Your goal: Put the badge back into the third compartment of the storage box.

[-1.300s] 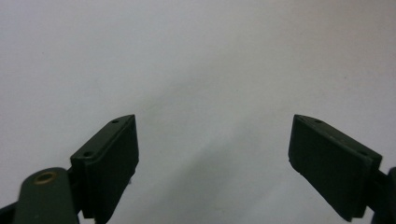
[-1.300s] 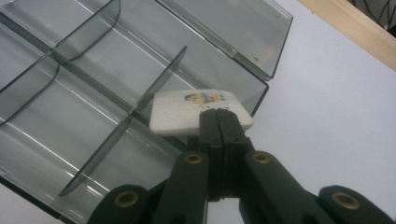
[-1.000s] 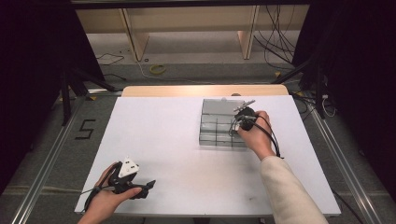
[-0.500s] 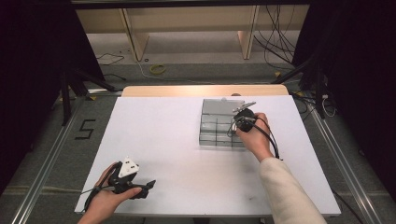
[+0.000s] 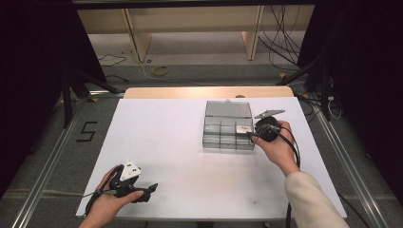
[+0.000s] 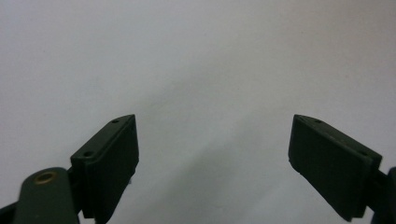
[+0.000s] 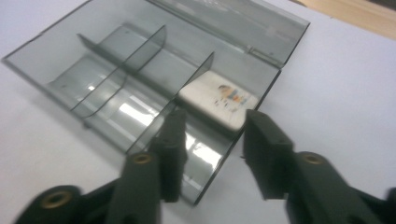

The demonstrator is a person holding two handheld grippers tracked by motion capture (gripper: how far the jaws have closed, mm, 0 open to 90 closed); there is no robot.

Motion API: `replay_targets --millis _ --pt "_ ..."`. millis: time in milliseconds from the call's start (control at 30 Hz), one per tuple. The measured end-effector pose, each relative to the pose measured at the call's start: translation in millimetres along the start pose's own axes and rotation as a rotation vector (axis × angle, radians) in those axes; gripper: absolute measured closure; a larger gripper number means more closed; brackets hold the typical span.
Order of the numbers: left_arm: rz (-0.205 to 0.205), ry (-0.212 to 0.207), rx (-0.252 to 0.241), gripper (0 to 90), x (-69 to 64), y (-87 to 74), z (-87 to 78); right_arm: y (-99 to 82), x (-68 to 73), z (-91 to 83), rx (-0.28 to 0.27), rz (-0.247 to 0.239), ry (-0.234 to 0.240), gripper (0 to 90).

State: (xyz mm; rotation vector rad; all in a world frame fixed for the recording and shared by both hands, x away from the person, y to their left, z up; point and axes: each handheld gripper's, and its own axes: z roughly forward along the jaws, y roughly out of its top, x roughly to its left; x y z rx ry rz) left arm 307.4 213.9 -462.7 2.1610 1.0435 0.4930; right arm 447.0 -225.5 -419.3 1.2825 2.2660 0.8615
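Smoky-grey plastic organizer box is barely shifted over the last second, white eraser-like block is left in its far-right compartment, right gripper is parted and empty just beside it, left gripper is spread wide over bare white table, so a release is likely done.

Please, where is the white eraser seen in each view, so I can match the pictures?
High view: eraser lies in the box's right-hand compartment, beside the right claw.
Left gripper view: it looks at the bare white table.
Right gripper view: eraser just beyond the claw tips.
Shared landmark: the box.
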Motion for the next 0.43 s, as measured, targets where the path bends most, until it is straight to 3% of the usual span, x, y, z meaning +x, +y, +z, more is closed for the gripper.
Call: replay_targets --millis 67,167,200,333,433 --pt "-0.002 0.001 -0.003 15.5 0.0 -0.2 -0.3 -10.5 1.7 -8.6 -0.048 0.013 0.028 48.3" --pt "0.001 0.001 -0.001 15.5 -0.1 -0.4 0.2 -34.8 6.6 -25.4 -0.125 0.021 0.113 34.6" --pt "0.003 0.000 -0.003 15.6 -0.3 -0.3 0.4 -43.8 8.6 -31.4 -0.154 0.031 0.126 33.8" --pt "0.009 0.000 -0.003 15.5 -0.8 0.6 0.9 -79.6 16.4 -51.5 -0.222 0.035 0.152 28.8" --pt "0.011 -0.001 -0.001 15.5 -1.6 1.3 1.4 -97.5 22.3 -59.4 -0.219 0.003 0.152 26.4"
